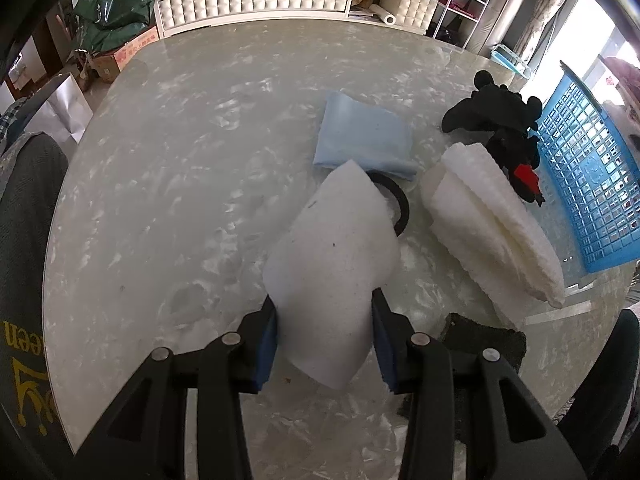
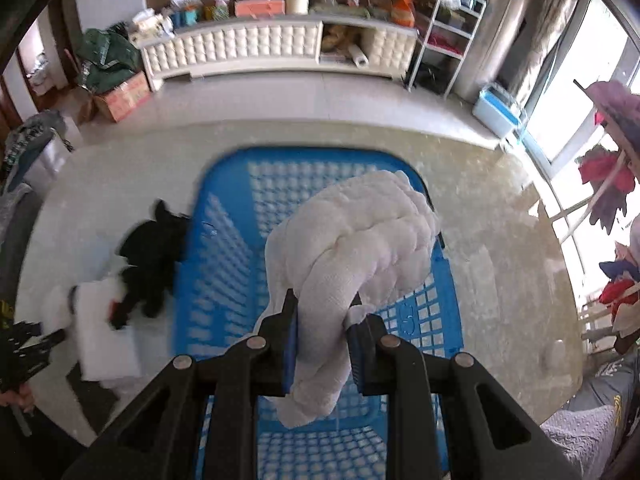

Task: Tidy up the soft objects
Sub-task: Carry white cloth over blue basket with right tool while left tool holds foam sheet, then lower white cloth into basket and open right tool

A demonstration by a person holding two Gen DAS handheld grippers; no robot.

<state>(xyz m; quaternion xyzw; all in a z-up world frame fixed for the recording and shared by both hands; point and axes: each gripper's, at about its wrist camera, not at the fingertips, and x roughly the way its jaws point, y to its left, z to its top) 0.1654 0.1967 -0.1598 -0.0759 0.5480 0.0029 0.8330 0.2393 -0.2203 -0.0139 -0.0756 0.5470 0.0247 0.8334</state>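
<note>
A pale marbled table (image 1: pixel 168 184) fills the middle of a cluttered living room, with a long white quilted cabinet (image 1: pixel 256 0) against the far wall and a bright window off to the right.

The left gripper (image 1: pixel 324 340) is clamped on the near end of a white foam sheet (image 1: pixel 332 240), its blue pads pressing in from both sides. The sheet slopes away over the table, and its far end covers part of a black ring (image 1: pixel 400 204). Just beyond lies a folded light-blue cloth (image 1: pixel 364 136). To the right of these sits a stack of white ridged padding (image 1: pixel 488 216), with a black plush toy (image 1: pixel 504 120) touching its far end and leaning against the wall of a blue plastic basket (image 1: pixel 592 176). A dark scouring pad (image 1: pixel 484 340) lies beside the gripper's right finger.

The right gripper (image 2: pixel 324 340) is closed tight on a bunched white knitted cloth (image 2: pixel 360 240), which hangs over the blue plastic basket (image 2: pixel 224 264). This view is smeared with motion. The plush toy (image 2: pixel 152 256) rests against the basket's left side, next to white padding on the table.
</note>
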